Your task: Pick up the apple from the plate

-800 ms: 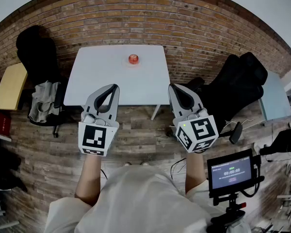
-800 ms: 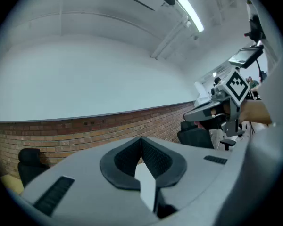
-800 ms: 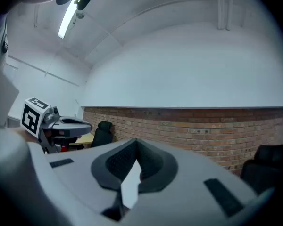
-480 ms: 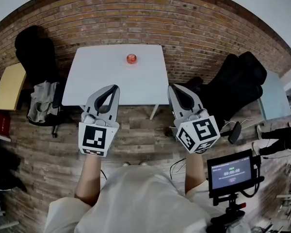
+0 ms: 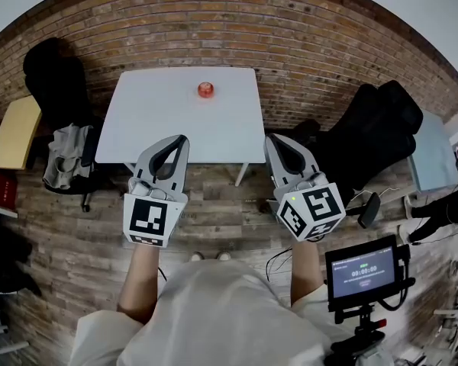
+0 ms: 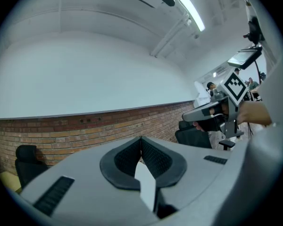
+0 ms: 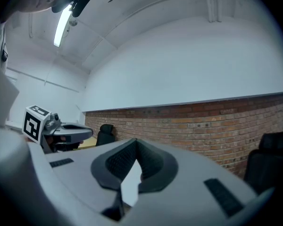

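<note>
The apple (image 5: 206, 89) is small, round and red-orange with a paler shine on top. It sits alone near the far edge of the white table (image 5: 175, 128), about midway along that edge. The plate under it can hardly be told from the white tabletop. Both tools are well short of the table, over the wooden floor (image 5: 76, 265).

The left gripper (image 5: 182, 138) and the right gripper (image 5: 269, 137) are held side by side, pointing level toward the table. On each, the dark ribbed pads meet at the tip, so both are closed, with nothing caught between them.

Only the head view shows the apple and the table. It also takes in the black office chair (image 5: 53, 75) at the left with grey cloth (image 5: 67, 162) draped on it, another black chair (image 5: 378, 128) at the right, and a small screen (image 5: 364, 269) near the person's right elbow.

The two gripper views look over all that at the brick wall (image 6: 85, 128), the plain white wall above it, and a ceiling strip light (image 6: 191, 13). The left gripper view catches the other tool held in a hand (image 6: 254, 113) at its right side. The right gripper view shows its partner at its left edge.
</note>
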Motion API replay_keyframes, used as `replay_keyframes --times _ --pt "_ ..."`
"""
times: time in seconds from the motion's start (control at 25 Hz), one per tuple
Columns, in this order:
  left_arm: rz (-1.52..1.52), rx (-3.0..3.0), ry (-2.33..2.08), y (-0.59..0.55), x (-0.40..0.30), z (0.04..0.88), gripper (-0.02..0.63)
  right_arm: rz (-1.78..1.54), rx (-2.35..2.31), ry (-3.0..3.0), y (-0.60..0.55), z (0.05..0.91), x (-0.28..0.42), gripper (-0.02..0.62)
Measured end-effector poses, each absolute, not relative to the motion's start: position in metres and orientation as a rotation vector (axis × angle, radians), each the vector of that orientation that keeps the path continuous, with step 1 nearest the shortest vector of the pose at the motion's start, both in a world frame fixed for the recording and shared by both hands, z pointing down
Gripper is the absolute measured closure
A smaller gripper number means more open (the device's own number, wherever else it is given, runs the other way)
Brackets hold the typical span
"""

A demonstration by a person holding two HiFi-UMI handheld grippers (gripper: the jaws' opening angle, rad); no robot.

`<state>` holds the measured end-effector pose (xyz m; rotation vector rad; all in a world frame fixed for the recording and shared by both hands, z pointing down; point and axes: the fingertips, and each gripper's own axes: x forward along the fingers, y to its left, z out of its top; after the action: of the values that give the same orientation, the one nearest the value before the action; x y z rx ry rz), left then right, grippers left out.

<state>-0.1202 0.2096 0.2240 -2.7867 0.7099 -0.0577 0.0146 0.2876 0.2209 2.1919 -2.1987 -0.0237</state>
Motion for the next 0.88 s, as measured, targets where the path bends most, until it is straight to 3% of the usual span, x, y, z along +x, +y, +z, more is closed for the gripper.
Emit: replay_keyframes --times 0.88 --pt "-0.091 -2.789 0.774 0.219 -0.09 0.249 0.6 0.048 2.099 -2.274 0.282 0.247 0.044 0.592"
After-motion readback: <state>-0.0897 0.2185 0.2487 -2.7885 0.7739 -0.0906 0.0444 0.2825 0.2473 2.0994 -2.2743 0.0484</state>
